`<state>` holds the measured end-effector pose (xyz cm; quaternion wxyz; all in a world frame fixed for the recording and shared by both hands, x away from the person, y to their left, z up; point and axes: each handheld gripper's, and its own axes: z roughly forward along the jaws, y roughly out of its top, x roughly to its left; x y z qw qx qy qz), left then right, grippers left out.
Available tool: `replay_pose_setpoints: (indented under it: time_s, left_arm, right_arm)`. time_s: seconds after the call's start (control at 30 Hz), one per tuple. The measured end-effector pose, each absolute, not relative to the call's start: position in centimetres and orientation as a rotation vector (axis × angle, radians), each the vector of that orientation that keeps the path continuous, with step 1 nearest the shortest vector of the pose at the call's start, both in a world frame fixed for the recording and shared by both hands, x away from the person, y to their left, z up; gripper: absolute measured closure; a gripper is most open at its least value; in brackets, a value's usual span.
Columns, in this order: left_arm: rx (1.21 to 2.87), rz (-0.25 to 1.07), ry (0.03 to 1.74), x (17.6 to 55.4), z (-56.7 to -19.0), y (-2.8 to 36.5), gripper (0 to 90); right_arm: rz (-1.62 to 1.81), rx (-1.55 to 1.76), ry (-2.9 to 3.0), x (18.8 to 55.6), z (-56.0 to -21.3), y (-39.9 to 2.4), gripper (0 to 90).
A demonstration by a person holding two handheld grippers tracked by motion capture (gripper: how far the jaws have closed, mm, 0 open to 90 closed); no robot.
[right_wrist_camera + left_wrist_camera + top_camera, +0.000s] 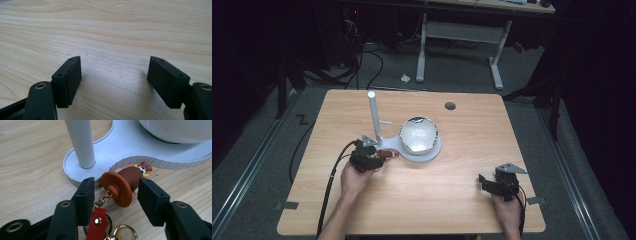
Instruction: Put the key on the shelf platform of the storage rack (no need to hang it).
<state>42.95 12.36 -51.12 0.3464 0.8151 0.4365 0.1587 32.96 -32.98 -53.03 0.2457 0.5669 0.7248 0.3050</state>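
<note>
The little brown keychain figure [127, 182] lies on the table [452, 180], right up against the white stand base [130, 147] by its post [81, 142]. The left gripper [115, 193] sits around it, pads [86, 195] not quite touching yet. The right gripper [113, 80] is parked wide open over bare wood, well apart.

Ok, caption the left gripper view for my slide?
Left tool open around a brown figure keychain lying on the table beside the white stand.

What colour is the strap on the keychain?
Red, with a metal stud; the strap shows best in the left gripper view.
</note>
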Motion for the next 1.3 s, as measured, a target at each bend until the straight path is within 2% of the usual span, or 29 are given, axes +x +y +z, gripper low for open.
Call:
replay_pose_setpoints:
  time_s: [0.2, 0.57, 1.3]
  left_arm:
    - [2.126, 0.393, 1.121, 43.04, -51.45, 12.17, 57.5]
    - [2.136, 0.379, 1.101, 43.06, -51.29, 12.58, 66.4]
    - [2.111, 0.402, 1.088, 42.26, -50.82, 12.86, 69.1]
  right_arm:
    - [0.832, 1.547, 1.978, 32.96, -53.03, -32.97, 27.8]
    - [0.831, 1.547, 1.978, 32.96, -53.03, -32.97, 27.7]
    - [0.831, 1.547, 1.978, 32.96, -53.03, -32.97, 27.7]
